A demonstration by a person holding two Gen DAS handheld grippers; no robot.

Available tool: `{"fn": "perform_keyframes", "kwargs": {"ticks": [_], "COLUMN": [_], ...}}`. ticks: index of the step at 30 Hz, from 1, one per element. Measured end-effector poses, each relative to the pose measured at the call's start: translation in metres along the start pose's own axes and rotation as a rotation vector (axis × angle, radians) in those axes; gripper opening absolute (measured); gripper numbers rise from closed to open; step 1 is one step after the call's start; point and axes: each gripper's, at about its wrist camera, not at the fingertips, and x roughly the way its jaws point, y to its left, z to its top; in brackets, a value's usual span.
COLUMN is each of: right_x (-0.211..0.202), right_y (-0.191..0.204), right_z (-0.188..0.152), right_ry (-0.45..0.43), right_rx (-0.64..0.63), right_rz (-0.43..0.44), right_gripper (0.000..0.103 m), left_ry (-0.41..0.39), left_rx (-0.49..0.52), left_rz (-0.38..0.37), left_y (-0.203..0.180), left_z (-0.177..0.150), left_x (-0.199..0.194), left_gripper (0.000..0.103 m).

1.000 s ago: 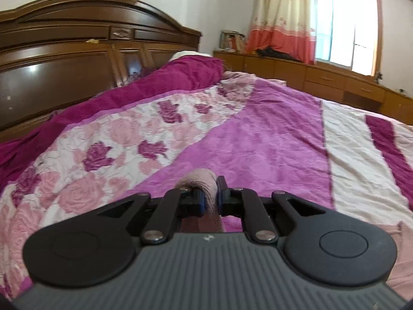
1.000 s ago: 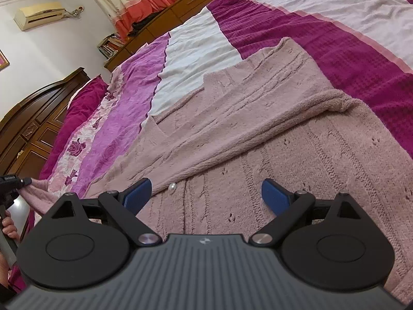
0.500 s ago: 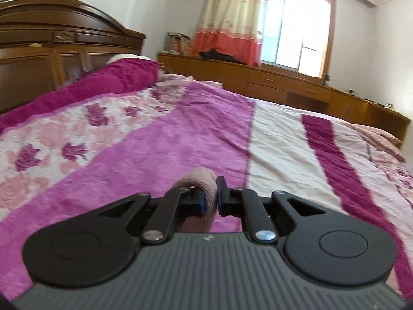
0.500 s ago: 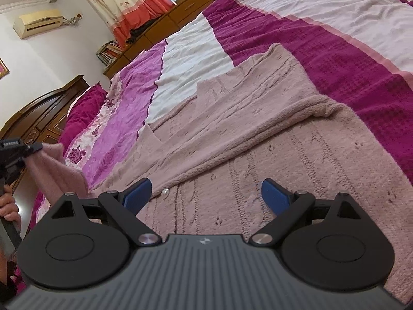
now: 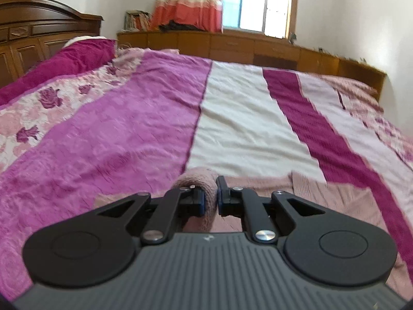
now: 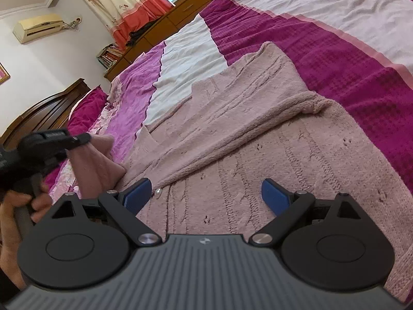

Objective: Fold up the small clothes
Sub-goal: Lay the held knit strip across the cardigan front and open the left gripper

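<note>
A dusty-pink knitted cardigan (image 6: 258,139) lies spread on the bed (image 6: 348,59), its ribbed panels flat across the striped bedspread and one front edge turned over in a thick rolled fold running diagonally across the garment. A small pale button (image 6: 158,191) sits on the knit near the lower left. At the garment's left side a sleeve (image 6: 95,162) is lifted off the bed, pinched by the left claw (image 5: 211,198), whose jaws are pressed together on a looped roll of the pink knit. In the right wrist view the person's left hand (image 6: 15,206) grips that tool's handle. The right claw (image 6: 206,193) hovers just above the cardigan's body with its blue pads (image 6: 275,197) spread wide, holding nothing. Beyond the bed stand a dark wooden headboard (image 5: 38,25), a low wooden cabinet (image 5: 232,44) under the window, and orange-and-cream curtains (image 5: 185,2).
</note>
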Motion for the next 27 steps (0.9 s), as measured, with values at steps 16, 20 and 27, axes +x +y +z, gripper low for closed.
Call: {"fn": "perform_keyframes", "kwargs": {"ticks": [16, 20, 27], "right_x": [-0.001, 0.001, 0.002], "right_y": [-0.003, -0.003, -0.003], "right_z": [-0.003, -0.003, -0.003], "right_ry": [0.001, 0.004, 0.004], "right_rx": [0.001, -0.010, -0.010], "right_rz": [0.010, 0.006, 0.007], "right_gripper": [0.096, 0.096, 0.096], "left_ry": [0.145, 0.183, 0.236], "left_rx": [0.072, 0.068, 0.044], "left_rz": [-0.052, -0.050, -0.086], "left_y": [-0.029, -0.027, -0.023], "left_z": [-0.043, -0.049, -0.049], "left_x": [0.034, 0.037, 0.038], "left_gripper": [0.013, 0.014, 0.040]}}
